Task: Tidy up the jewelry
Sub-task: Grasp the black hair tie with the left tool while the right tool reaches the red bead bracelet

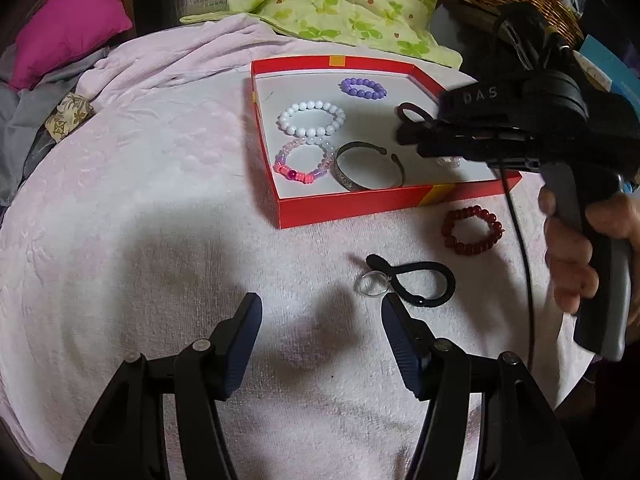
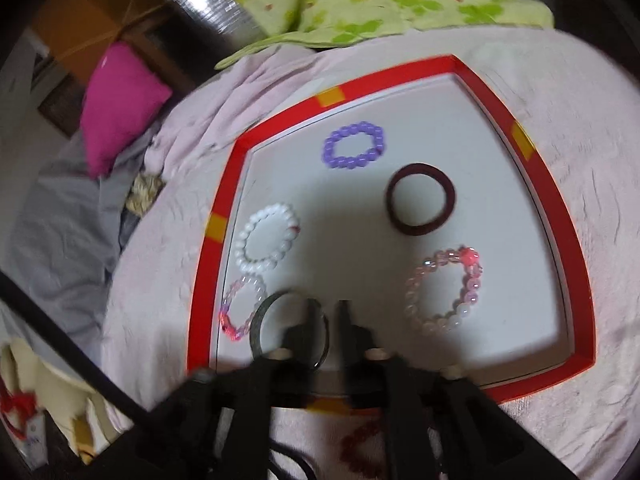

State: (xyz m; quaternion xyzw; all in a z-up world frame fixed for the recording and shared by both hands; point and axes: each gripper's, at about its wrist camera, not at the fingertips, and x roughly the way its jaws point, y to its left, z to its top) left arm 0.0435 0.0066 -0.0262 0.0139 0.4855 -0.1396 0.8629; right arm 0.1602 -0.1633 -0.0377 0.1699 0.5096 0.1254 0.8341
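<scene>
Pink fuzzy towel [image 1: 160, 200] covers the bed, and a red box [image 1: 352, 206] with a white floor sits on it. Over the box hangs the right gripper [image 2: 325, 312], its two fingers a small way apart with nothing pinched between them. One finger stands inside the ring of a metal bangle [image 2: 260, 320]; whether it touches the bangle is hard to tell in the blur. Right next to the bangle lie a pink bead bracelet [image 2: 240, 308] and a white bead bracelet [image 2: 267, 240]. Farther in are a purple bead bracelet [image 2: 354, 146], a dark hair band [image 2: 421, 199] and a pale pink bracelet [image 2: 446, 288]. The middle of the box floor is bare, and the red walls stand low all around. The left gripper [image 1: 320, 320] hovers over the towel with its fingers wide apart and holds nothing. Just past its right finger lie a clear ring [image 1: 372, 284] and a black hair tie [image 1: 420, 280], touching each other. A dark red bead bracelet [image 1: 472, 230] rests on the towel near the box's front wall. A hand [image 1: 580, 248] grips the right tool's handle. Lots of bare towel lies to the left.
</scene>
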